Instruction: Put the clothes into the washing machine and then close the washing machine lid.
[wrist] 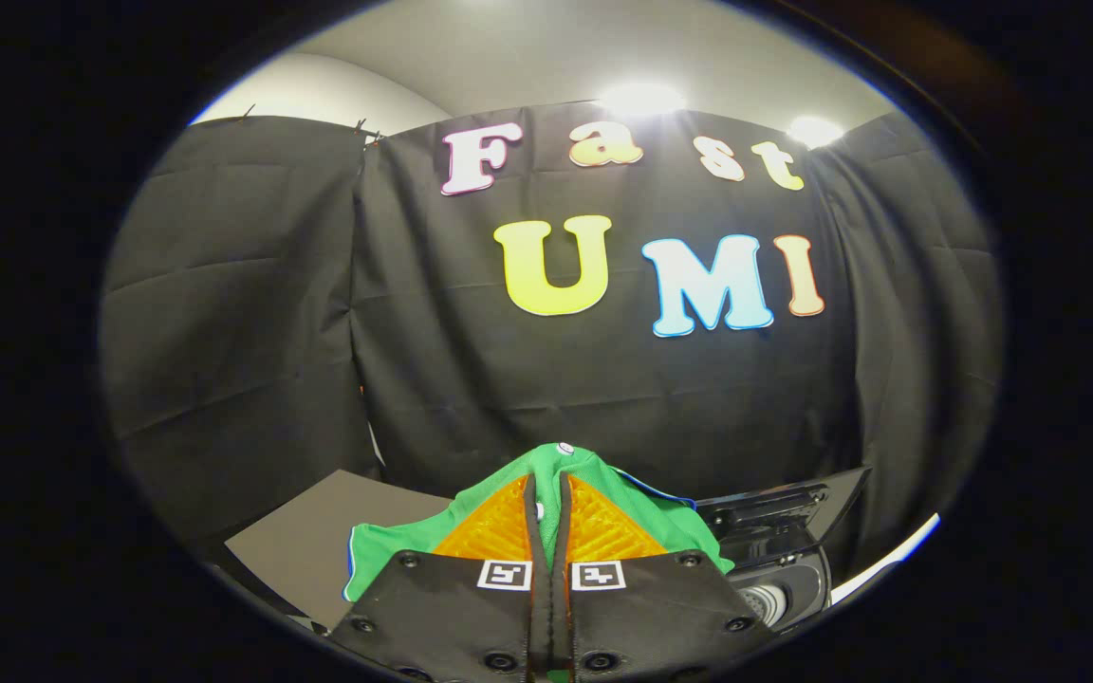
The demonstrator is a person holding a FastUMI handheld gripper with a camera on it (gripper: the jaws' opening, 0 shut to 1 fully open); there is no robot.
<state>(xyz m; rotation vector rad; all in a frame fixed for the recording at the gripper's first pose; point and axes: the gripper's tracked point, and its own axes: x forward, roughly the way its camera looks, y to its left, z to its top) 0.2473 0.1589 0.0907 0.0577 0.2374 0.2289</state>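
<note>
1. The gripper (547, 493) is closed on the green garment (594, 479): its two orange fingers (494, 526) stand nearly together, and the cloth is pinched in the narrow gap between them and rises a little over the tips.
2. The rest of the garment hangs around and behind the fingers, on both sides, and seems lifted free of the grey counter (319, 541), which lies lower on the left side.
3. The washing machine (774, 541) is just beside the garment on the right, at the right end of the counter. Its dark lid (784, 503) stands up open, and below it a part of the drum opening (765, 599) is visible.
4. The step in hand is judged to be the carrying of the clothes to the machine; the garment is not yet inside.
5. The next move calls for bringing the gripper to the right, over the opening, then lowering it and releasing the cloth only when most of it hangs inside the drum.
6. The lid is to be closed after that.
</note>
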